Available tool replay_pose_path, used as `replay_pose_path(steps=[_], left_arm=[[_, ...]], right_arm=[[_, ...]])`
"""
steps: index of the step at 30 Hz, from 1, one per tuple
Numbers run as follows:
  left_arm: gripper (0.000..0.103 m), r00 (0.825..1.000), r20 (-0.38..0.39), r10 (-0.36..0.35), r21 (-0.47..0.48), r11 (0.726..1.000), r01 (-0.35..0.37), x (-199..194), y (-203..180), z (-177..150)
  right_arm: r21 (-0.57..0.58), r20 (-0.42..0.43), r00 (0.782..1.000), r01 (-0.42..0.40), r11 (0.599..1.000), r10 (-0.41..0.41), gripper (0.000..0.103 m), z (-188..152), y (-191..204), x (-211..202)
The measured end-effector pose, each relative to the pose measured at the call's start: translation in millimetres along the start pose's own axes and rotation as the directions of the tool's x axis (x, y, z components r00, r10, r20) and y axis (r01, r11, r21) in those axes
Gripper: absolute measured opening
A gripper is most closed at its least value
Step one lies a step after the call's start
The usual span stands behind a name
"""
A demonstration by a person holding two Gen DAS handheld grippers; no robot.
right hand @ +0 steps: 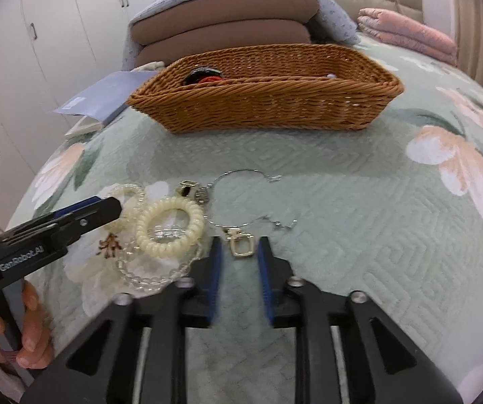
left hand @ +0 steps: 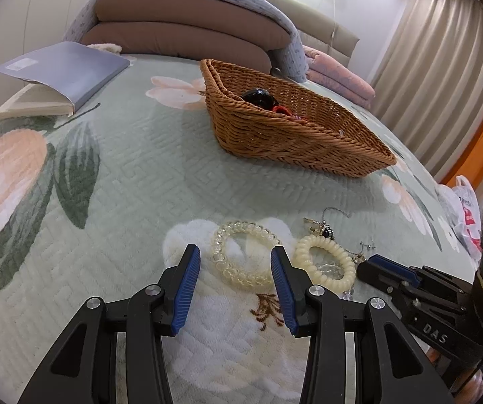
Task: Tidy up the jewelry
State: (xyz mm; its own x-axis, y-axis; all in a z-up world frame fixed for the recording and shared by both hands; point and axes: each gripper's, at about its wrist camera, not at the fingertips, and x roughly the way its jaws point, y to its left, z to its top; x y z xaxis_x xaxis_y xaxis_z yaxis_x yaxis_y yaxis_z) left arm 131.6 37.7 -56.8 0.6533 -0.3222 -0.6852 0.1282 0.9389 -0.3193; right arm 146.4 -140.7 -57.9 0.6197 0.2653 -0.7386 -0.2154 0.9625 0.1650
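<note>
A bed with a green floral quilt (left hand: 123, 175) holds a wicker basket (left hand: 275, 134), already containing a dark object and something red, and a small cluster of jewelry nearer the camera; the left gripper (left hand: 236, 286) is spread open with nothing held, its fingers (left hand: 184, 289) either side of a clear coil bracelet (left hand: 241, 252); the right gripper (right hand: 239, 262) is also open and empty, a gold clasp (right hand: 241, 245) lying just ahead between its fingers. A cream coil bracelet (right hand: 169, 227) overlaps a clear bead string (right hand: 147, 276), with thin silver chains (right hand: 241, 175) close by. Likely trouble: the pieces lie touching, so a grab could drag a neighbour along or snag a chain; the soft quilt may let fingers sink and miss thin metal.
</note>
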Motion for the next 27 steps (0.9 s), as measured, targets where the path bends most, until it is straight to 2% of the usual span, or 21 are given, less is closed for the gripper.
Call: replay_pose_path(steps=[7, 10, 12, 18, 20, 23, 24, 25, 26, 27], left_arm=[[0.045, 1.0, 0.0, -0.005, -0.003, 1.0, 0.005, 0, 2, 0], [0.045, 1.0, -0.001, -0.007, -0.005, 1.0, 0.007, 0, 2, 1], [0.045, 1.0, -0.001, -0.006, -0.004, 1.0, 0.006, 0, 2, 1], [0.045, 1.0, -0.001, -0.012, -0.01, 1.0, 0.012, 0, 3, 1], [0.045, 1.0, -0.001, -0.007, -0.005, 1.0, 0.007, 1, 3, 1], [0.044, 1.0, 0.001, 0.014, 0.019, 1.0, -0.014, 1, -2, 0], [0.039, 0.999, 0.002, 0.036, 0.034, 0.999, -0.037, 3, -4, 0], [0.022, 0.998, 0.003, 0.068, 0.042, 0.997, -0.068, 4, -6, 0], [0.016, 0.994, 0.007, 0.11, 0.051, 0.993, -0.11, 5, -8, 0], [0.013, 0.993, 0.01, 0.121, 0.061, 0.991, -0.122, 6, -10, -1]], right_arm=[[-0.15, -0.031, 0.998, 0.047, 0.988, -0.053, 0.035, 8, 21, 8], [-0.145, -0.026, 0.998, 0.054, 0.988, -0.058, 0.034, 9, 20, 11], [-0.134, -0.024, 0.995, 0.092, 0.987, -0.096, 0.03, 10, 21, 14], [-0.161, -0.018, 0.989, 0.142, 0.977, -0.147, 0.029, 8, 29, 17], [-0.173, -0.014, 0.988, 0.148, 0.974, -0.153, 0.021, 7, 31, 17], [-0.175, 0.005, 0.99, 0.14, 0.975, -0.142, 0.02, 4, 32, 12], [-0.172, 0.018, 0.992, 0.126, 0.977, -0.124, 0.019, 2, 32, 8], [-0.17, 0.035, 0.994, 0.105, 0.98, -0.101, 0.018, -1, 32, 3], [-0.169, 0.052, 0.995, 0.097, 0.981, -0.089, 0.018, -5, 32, -3], [-0.169, 0.078, 0.993, 0.103, 0.98, -0.091, 0.018, -9, 32, -10]])
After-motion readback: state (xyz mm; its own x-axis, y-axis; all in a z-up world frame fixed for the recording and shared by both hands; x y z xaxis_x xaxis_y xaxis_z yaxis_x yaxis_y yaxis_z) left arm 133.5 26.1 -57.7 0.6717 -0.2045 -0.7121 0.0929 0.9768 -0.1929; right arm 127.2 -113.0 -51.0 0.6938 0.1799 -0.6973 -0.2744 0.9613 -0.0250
